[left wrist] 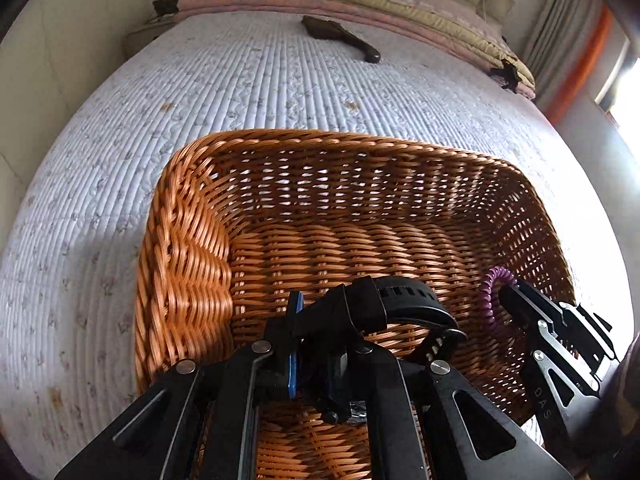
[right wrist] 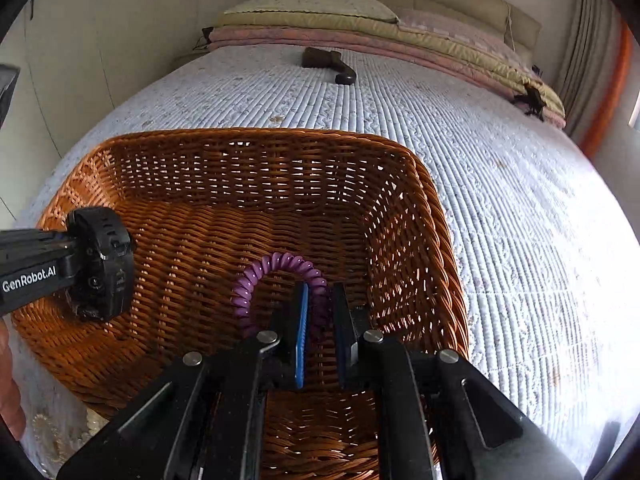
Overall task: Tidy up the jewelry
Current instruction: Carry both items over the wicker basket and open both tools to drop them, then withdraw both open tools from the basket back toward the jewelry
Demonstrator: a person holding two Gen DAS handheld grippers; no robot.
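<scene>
A brown wicker basket (left wrist: 320, 136) (right wrist: 256, 132) stands on a pale quilted bed. My left gripper (left wrist: 320, 304) (right wrist: 74, 264) is inside it on the left, shut on a black wristwatch (left wrist: 404, 300) (right wrist: 108, 264) whose strap curls out to the right. The watch hangs just above the woven floor. Over the basket's right half, my right gripper (right wrist: 322, 292) (left wrist: 510, 298) is shut on a purple spiral coil band (right wrist: 256, 276) (left wrist: 490, 292). The band loops up and to the left of the blue pads.
A dark wooden brush (left wrist: 340, 38) (right wrist: 328, 64) lies far up the bed. Folded quilts (left wrist: 360, 4) are stacked at the head and curtains (right wrist: 580, 60) hang on the right. Pale beaded pieces (right wrist: 44, 428) lie outside the basket's near left corner, beside a hand (right wrist: 8, 380).
</scene>
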